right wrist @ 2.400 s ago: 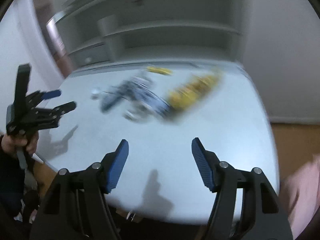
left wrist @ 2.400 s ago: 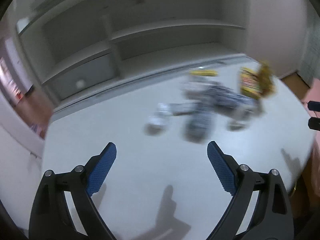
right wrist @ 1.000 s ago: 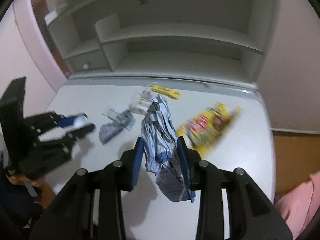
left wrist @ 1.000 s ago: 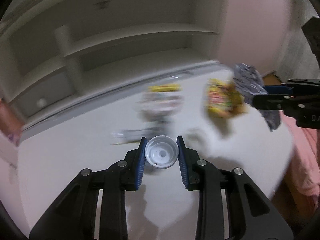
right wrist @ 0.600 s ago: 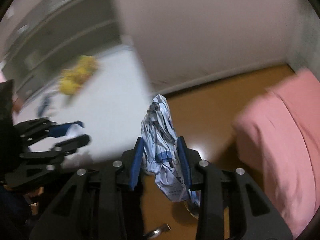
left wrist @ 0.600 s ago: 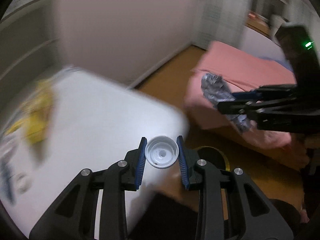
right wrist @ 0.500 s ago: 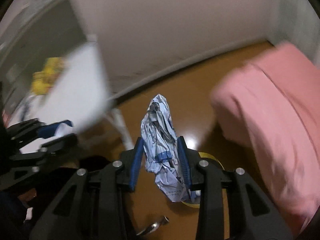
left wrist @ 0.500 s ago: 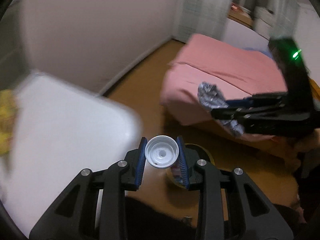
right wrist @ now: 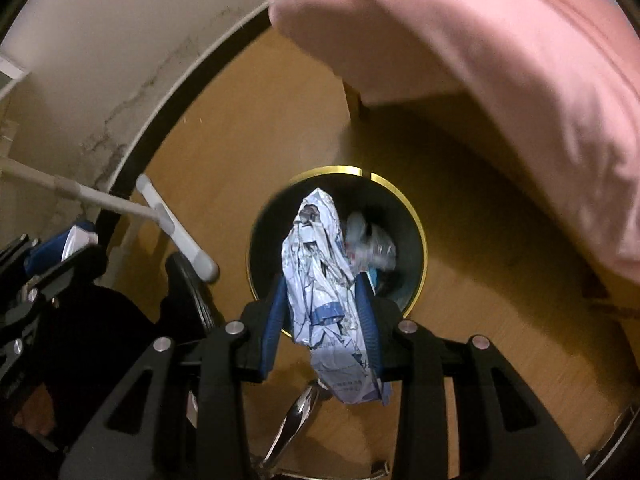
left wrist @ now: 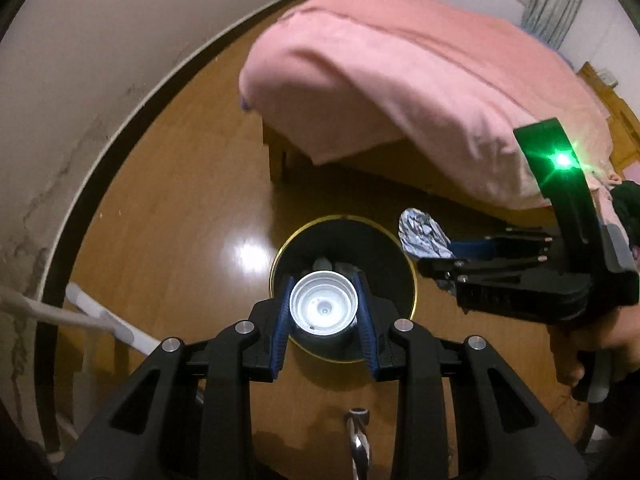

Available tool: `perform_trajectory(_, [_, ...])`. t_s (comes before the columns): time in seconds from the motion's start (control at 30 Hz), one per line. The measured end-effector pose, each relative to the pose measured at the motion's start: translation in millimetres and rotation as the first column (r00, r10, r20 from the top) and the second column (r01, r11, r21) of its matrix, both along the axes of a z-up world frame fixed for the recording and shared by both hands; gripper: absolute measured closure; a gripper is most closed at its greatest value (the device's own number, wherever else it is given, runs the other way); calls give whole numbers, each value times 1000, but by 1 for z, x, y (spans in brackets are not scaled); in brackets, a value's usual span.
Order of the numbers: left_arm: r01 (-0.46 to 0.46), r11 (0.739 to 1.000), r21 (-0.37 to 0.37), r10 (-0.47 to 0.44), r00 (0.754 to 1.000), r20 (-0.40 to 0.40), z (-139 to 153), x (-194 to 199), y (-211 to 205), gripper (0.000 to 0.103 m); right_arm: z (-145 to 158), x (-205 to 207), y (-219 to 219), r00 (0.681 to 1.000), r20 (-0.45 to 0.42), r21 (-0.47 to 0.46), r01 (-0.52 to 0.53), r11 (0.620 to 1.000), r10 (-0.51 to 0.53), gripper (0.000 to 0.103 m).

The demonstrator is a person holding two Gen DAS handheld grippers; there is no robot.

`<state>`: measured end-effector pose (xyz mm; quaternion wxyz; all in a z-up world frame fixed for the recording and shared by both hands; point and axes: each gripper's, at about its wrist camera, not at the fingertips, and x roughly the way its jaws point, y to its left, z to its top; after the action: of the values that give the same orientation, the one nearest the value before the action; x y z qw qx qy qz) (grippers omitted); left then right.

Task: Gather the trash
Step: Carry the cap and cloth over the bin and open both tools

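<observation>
- The left tool pinches a small white round plastic cup between its blue ribbed pads, the cup's open mouth facing the camera.
- That cup hangs directly above a round dark waste bin with a thin gold rim that stands on the glossy brown wooden floor.
- The right tool grips a crumpled white and blue paper wrapper, which stands up between its blue pads and trails below them.
- In the right wrist view the wrapper's upper end lies over the mouth of the same bin, where some pale crumpled litter already lies inside.
- From the left wrist view the right tool comes in from the right, its wrapper close to the bin's rim, and a green light glows on its black body.
- A person's hand holds the right tool's handle.
- A bed covered with a pink blanket stands beyond the bin.
- A pale wall with a dark skirting board curves along the left, and a white tubular frame stands near it.
</observation>
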<state>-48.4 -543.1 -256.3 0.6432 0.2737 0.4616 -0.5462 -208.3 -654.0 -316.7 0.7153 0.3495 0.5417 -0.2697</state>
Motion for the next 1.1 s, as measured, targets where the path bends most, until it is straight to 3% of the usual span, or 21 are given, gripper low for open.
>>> perform_trajectory(0.3, [11,999,47,-10,1000,-16,-25,-12,-14,74,-24,-7,-3,1000,7,55,18,998,-18,65])
perform_trajectory(0.4, [18,998,53,-17,1000,-18,-27,-17,-16,74,-22,-11,-6,999,17,55,31,998,-32,58])
perform_trajectory(0.47, [22,998,57,-21,1000,-17,-29,-19,-20,74,-20,-14,-9,999,25,53,39,998,-40,45])
perform_trajectory(0.77, [53,998,44,-52,998,-25,-27,-30,-34,74,3,-24,-17,994,64,28,88,996,-90,42])
perform_trajectory(0.8, [57,998,40,-56,998,-27,-25,-32,-36,71,8,-27,-19,993,70,19,98,995,-99,42])
perform_trajectory(0.87, [69,997,37,-68,997,-33,-23,-36,-40,57,16,-31,-23,990,79,8,113,994,-113,41])
perform_trajectory(0.9, [70,997,32,-69,997,-28,-20,-37,-41,42,21,-34,-25,989,83,1,124,992,-124,41])
perform_trajectory(0.93, [68,998,17,-68,998,-20,-17,-39,-40,34,26,-37,-28,987,86,-8,135,991,-134,40])
perform_trajectory(1.1, [71,997,2,-71,997,-12,-2,-40,-35,28,47,-45,-31,984,98,-37,152,988,-148,39])
